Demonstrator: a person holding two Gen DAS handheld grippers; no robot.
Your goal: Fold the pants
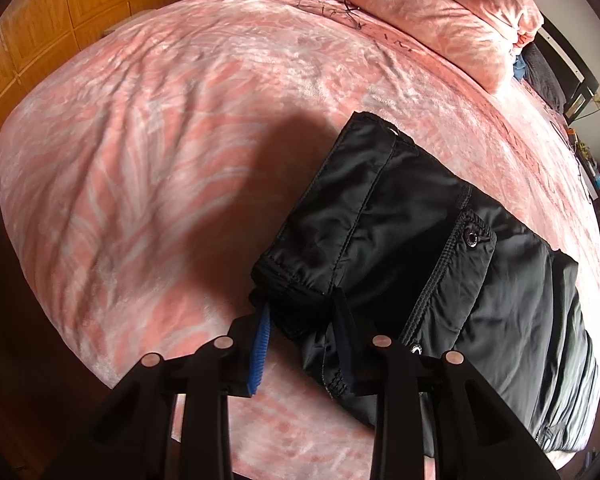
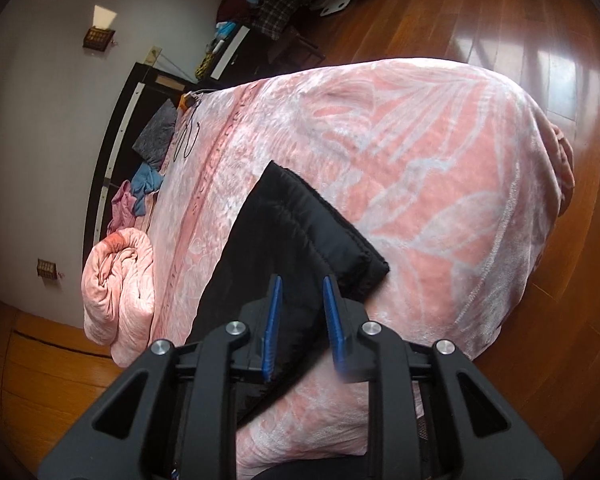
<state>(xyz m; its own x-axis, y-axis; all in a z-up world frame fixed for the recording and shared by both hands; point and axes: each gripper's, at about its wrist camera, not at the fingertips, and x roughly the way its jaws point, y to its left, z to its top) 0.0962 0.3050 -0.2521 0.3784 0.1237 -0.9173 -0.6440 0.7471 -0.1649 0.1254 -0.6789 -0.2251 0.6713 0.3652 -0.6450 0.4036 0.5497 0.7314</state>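
Black padded pants (image 1: pixel 412 232) lie folded on the pink bed blanket (image 1: pixel 160 140). In the left wrist view my left gripper (image 1: pixel 300 304) has its blue-padded fingers either side of the folded waistband edge, with a wide gap and cloth between them. In the right wrist view the pants (image 2: pixel 284 232) lie as a black folded strip on the blanket (image 2: pixel 440 160). My right gripper (image 2: pixel 300 284) is open, its blue fingers (image 2: pixel 274 308) just above the pants' near end, nothing held.
A rolled pink quilt (image 2: pixel 120 296) lies at the bed's head end, also in the left wrist view (image 1: pixel 440 12). Loose clothes (image 2: pixel 148 184) lie by the black headboard (image 2: pixel 116 148). A wooden wardrobe (image 1: pixel 40 20) stands beside the bed. Wooden floor (image 2: pixel 500 20) surrounds it.
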